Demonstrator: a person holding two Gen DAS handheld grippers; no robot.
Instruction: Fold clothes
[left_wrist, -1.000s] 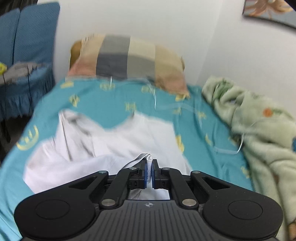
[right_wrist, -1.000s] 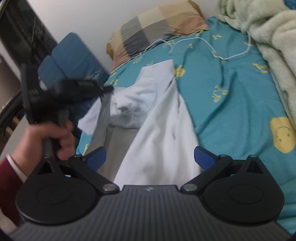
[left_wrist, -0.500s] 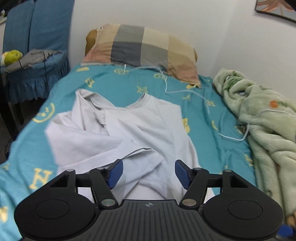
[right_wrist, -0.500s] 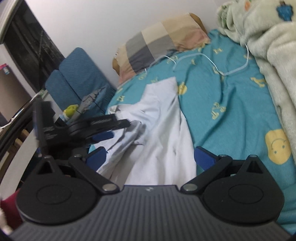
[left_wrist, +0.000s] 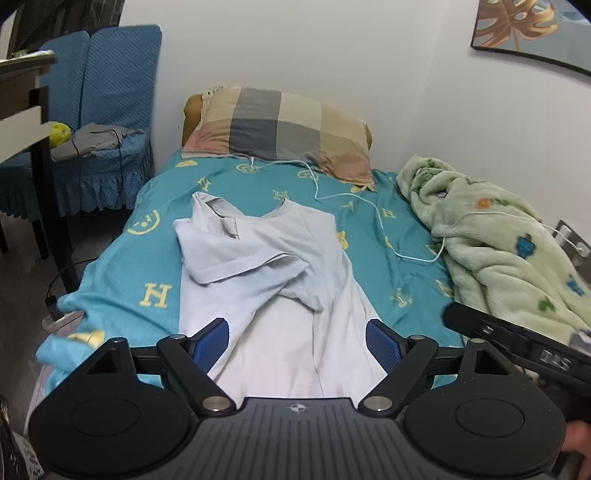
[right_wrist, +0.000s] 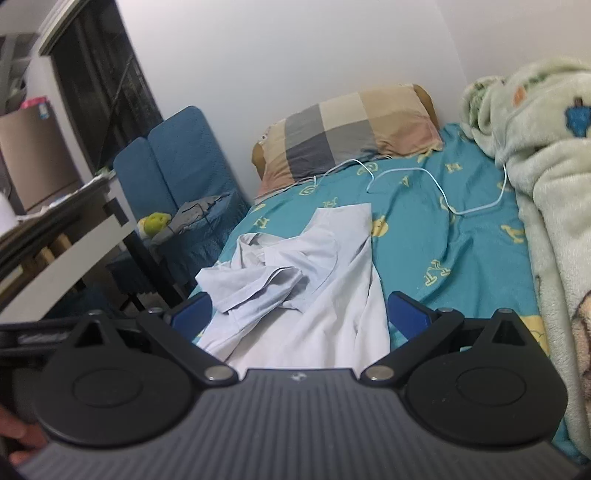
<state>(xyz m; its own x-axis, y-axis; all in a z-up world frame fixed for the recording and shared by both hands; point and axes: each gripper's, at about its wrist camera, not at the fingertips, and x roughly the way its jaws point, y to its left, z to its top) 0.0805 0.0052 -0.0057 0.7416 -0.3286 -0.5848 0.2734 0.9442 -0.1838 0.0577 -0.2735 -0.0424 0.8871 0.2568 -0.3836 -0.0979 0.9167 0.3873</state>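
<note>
A pale blue-white T-shirt (left_wrist: 273, 280) lies lengthwise on the teal bed sheet (left_wrist: 373, 236), collar toward the pillow. Its left sleeve side is folded over the chest in a loose rumpled flap. It also shows in the right wrist view (right_wrist: 317, 295). My left gripper (left_wrist: 297, 339) is open and empty, above the shirt's lower part. My right gripper (right_wrist: 301, 314) is open and empty, also near the shirt's lower end. The right gripper's body (left_wrist: 517, 347) shows at the right edge of the left wrist view.
A checked pillow (left_wrist: 280, 129) lies at the head of the bed. A white cable (left_wrist: 347, 195) runs across the sheet. A green fleece blanket (left_wrist: 509, 251) is heaped along the right side. A blue chair (left_wrist: 92, 122) and a table (right_wrist: 55, 258) stand to the left.
My left gripper let go of the sleeve fold, opened and drew back from the shirt. The folded sleeve now rests on the chest. My right gripper stayed open and pulled back a little.
</note>
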